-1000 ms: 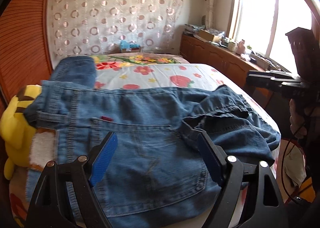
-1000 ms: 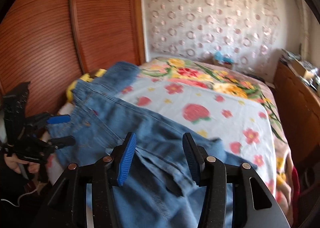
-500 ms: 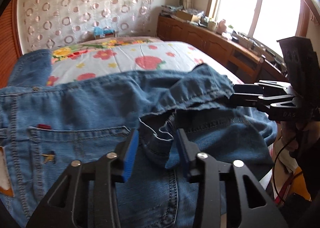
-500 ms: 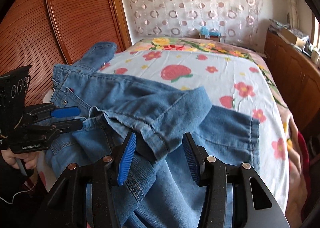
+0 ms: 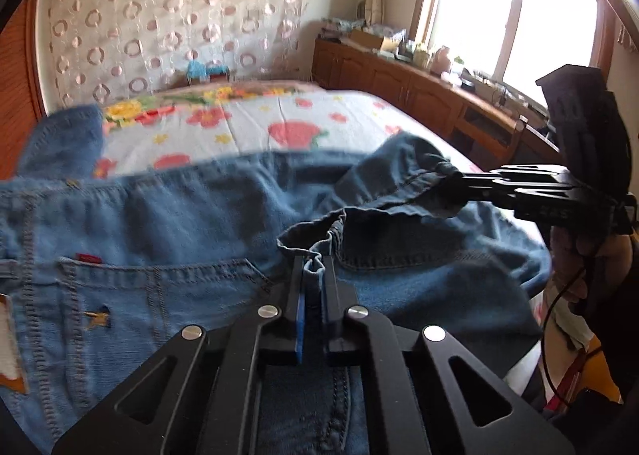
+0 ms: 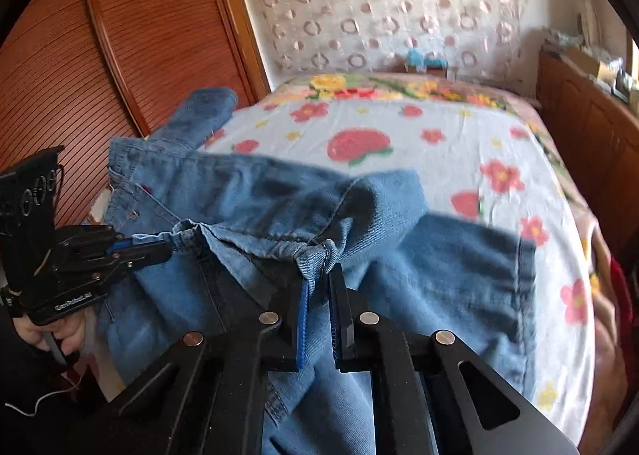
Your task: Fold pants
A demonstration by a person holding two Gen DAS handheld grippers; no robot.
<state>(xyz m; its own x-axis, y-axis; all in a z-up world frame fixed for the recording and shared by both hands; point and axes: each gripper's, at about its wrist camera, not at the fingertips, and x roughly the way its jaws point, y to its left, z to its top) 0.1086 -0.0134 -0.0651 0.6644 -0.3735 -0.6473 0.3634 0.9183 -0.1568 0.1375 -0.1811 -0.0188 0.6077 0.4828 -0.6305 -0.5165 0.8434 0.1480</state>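
Observation:
Blue denim pants (image 5: 167,231) lie across the near end of a bed with a flowered sheet (image 5: 247,131). My left gripper (image 5: 313,267) is shut on one end of a folded-over leg hem. My right gripper (image 6: 319,275) is shut on the other end of the same hem (image 6: 255,239), which hangs taut between the two. The right gripper also shows at the right of the left wrist view (image 5: 455,177). The left gripper also shows at the left of the right wrist view (image 6: 169,245). The other leg (image 6: 459,267) lies flat on the sheet.
A red-brown wooden wardrobe (image 6: 120,55) stands along the left of the bed. A wooden cabinet (image 5: 419,91) with clutter runs under the window on the right. A patterned curtain (image 6: 379,3) covers the far wall.
Both grippers were open above the pants a second ago. They moved down onto the leg hem and shut on it, and the hem is now lifted between them.

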